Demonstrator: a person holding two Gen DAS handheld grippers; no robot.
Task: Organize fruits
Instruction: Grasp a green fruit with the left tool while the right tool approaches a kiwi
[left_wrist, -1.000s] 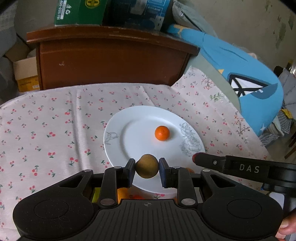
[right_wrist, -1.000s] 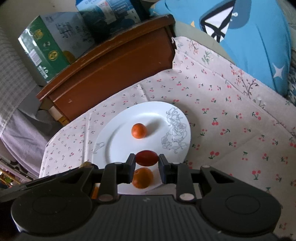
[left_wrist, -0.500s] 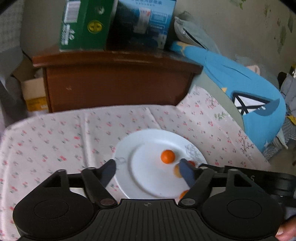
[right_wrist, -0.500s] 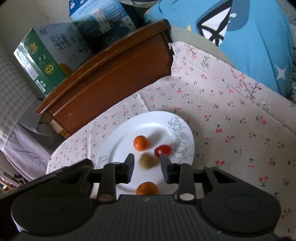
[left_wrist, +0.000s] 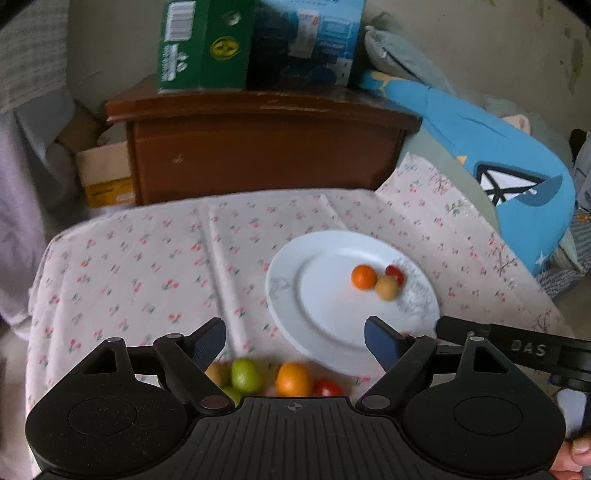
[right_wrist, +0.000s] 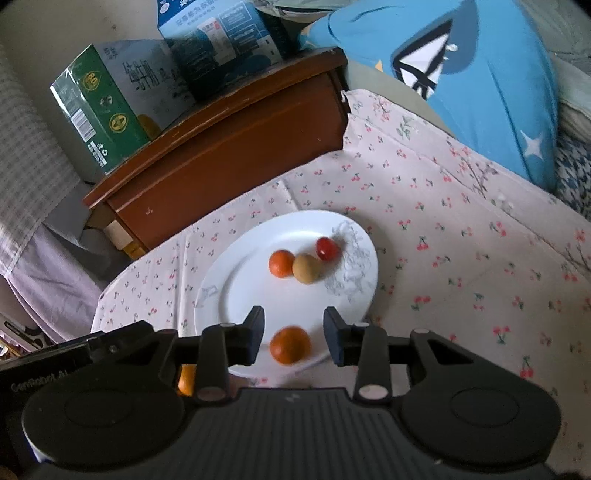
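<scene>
Left wrist view: fruit on and beside a round white plate (left_wrist: 306, 321) on a cherry-print tablecloth (left_wrist: 147, 258).
Left to right: left gripper (left_wrist: 293, 338), jaws wide and opening, nothing between them; under it a green fruit (left_wrist: 245, 374), loose orange (left_wrist: 294, 379) and red tomato (left_wrist: 327, 387) lie off the plate. On the plate an orange mandarin (left_wrist: 364, 277), tan round fruit (left_wrist: 386, 288) and small red tomato (left_wrist: 395, 274) touch. Right gripper (right_wrist: 294, 330) stands narrowly parted, empty, above another orange (right_wrist: 290, 345). Behind: brown wooden cabinet (left_wrist: 258, 147), green carton (left_wrist: 203, 44), blue pillow (left_wrist: 498, 177).

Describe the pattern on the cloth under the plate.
The cloth is pale pink, printed with small red cherry sprigs; clearest in the right wrist view, around the white plate.
</scene>
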